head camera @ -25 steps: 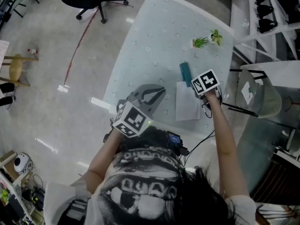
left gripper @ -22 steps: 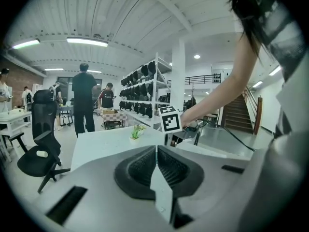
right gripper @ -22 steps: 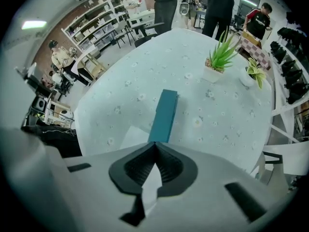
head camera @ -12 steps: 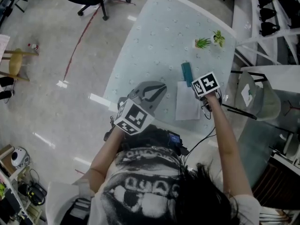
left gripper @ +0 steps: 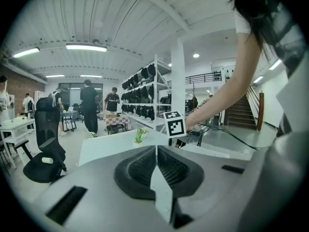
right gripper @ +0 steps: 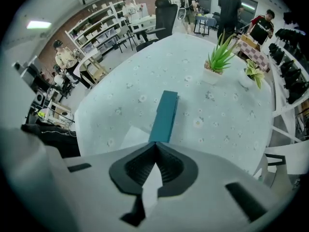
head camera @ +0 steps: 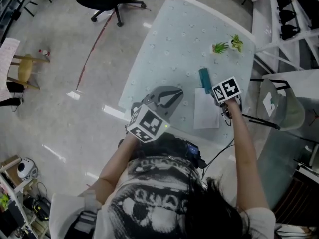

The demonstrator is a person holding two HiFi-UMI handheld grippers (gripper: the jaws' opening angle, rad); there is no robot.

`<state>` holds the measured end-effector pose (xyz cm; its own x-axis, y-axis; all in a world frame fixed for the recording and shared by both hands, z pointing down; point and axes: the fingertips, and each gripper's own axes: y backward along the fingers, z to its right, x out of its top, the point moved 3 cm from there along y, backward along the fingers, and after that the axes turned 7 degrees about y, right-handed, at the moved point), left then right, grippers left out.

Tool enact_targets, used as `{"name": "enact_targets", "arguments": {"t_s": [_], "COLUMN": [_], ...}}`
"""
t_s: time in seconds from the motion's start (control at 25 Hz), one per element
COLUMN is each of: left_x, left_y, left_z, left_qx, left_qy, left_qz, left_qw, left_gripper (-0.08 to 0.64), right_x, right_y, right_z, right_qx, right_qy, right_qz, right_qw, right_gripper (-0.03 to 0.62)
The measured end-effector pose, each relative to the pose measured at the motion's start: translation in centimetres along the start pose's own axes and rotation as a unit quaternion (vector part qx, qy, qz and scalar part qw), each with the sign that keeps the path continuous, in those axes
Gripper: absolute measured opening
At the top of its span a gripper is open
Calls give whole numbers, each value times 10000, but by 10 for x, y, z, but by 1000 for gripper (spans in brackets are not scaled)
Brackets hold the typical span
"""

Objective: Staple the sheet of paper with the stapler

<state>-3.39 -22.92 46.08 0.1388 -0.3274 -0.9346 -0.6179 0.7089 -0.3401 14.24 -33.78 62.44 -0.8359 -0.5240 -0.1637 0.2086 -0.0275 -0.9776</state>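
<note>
The counter (head camera: 164, 44) is pale mint, dotted all over with small white flowers. On it, the stapler (head camera: 204, 79) is solid teal. The sheet of paper (head camera: 205, 116) touching the stapler is plain white. Beyond the stapler, two plants (head camera: 220, 47) are bright green. The left gripper (left gripper: 155, 148) and right gripper (right gripper: 155, 144) are grey with black ribbed pads and black-and-white square markers.

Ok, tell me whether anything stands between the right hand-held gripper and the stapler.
Nothing visible does. The stapler lies straight ahead of the right hand-held gripper, its near end right at the shut jaw tips. The sheet of paper lies beside that end, and the plants stand beyond the stapler's far end.
</note>
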Motion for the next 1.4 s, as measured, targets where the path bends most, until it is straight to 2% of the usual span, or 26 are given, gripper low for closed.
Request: {"name": "enact_targets", "arguments": {"t_s": [0.24, 0.44, 0.52, 0.72, 0.96, 1.16, 1.4], "left_x": [7, 5, 3, -6, -18, -22, -32], "left_y": [15, 23, 28, 41, 45, 50, 61], "left_z": [5, 9, 10, 12, 23, 44, 78], "left_qx": [-127, -343, -448, -728, -989, -1059, -849], "left_qy": [-185, -251, -309, -393, -458, -557, -510], "left_qz": [-24, -58, -71, -145, -238, -287, -364], "left_qw": [9997, 9991, 9985, 9965, 9938, 9924, 9944], "left_gripper": [9, 9, 9, 9, 9, 9, 9], "right_x": [1, -3, -4, -1, -4, -18, -46], "right_y": [19, 34, 43, 70, 84, 92, 106], "right_z": [-5, -18, -30, -76, -133, -168, -200], "right_qx": [-333, -511, -664, -854, -965, -1020, -1070], "right_qy": [-291, -798, -1031, -1566, -1875, -2013, -1781], "right_qz": [756, 1522, 1915, 2996, 3705, 4026, 4323], "right_qw": [9962, 9838, 9738, 9373, 9046, 8871, 8775], "right_gripper": [2, -2, -2, -6, -6, -6, -6]}}
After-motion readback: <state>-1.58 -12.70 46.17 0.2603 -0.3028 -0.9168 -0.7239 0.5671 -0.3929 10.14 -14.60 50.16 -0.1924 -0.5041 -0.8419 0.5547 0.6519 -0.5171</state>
